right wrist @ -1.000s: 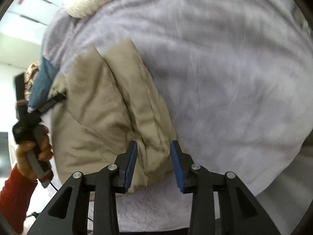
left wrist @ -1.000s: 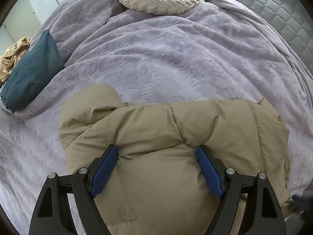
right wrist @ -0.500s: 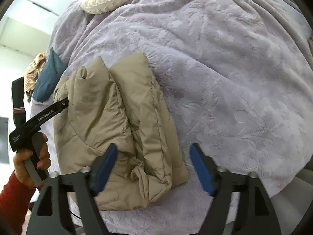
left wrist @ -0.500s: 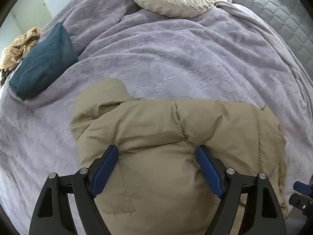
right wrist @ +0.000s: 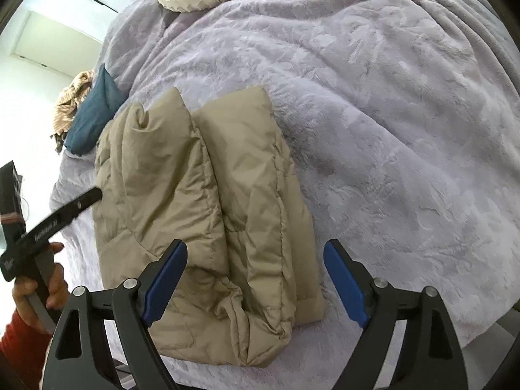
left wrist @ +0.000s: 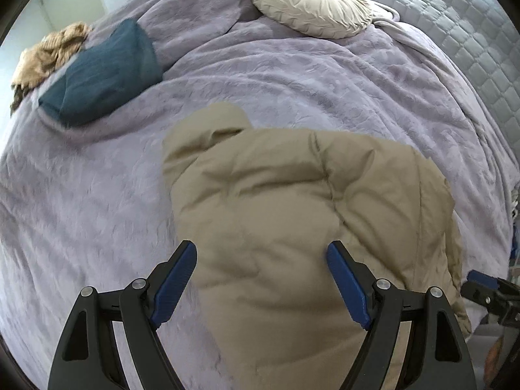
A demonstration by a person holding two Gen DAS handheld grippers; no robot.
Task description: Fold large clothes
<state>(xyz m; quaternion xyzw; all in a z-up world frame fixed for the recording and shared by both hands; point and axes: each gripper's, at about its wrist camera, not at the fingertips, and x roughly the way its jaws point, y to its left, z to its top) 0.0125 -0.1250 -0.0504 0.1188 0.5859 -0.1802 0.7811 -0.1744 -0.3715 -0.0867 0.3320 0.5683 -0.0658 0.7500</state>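
A folded beige puffer jacket (left wrist: 292, 195) lies on the lilac plush blanket (left wrist: 292, 81), near the bed's front edge. My left gripper (left wrist: 261, 250) hovers over the jacket's near part; its jaws are opening wide and the blue pads do not press on the fabric. In the right wrist view the jacket (right wrist: 208, 201) shows as a thick bundle with two long folds. My right gripper (right wrist: 256, 247) hangs above its near end, jaws opening, nothing pinched. The left gripper (right wrist: 65, 211) appears there at the jacket's left side, held by a hand (right wrist: 42, 292) in a red sleeve.
A round cream cushion (left wrist: 308, 0) sits at the head of the bed. A teal pillow (left wrist: 104, 71) and a crumpled tan cloth (left wrist: 48, 52) lie at the far left. A grey quilted surface (left wrist: 471, 32) lies at the right. The bed edge runs just below the jacket (right wrist: 292, 367).
My right gripper, nearly shut around the jacket's near fold a second ago, has spread wide and let it go. My left gripper has lifted and slid left across the jacket, opening slightly.
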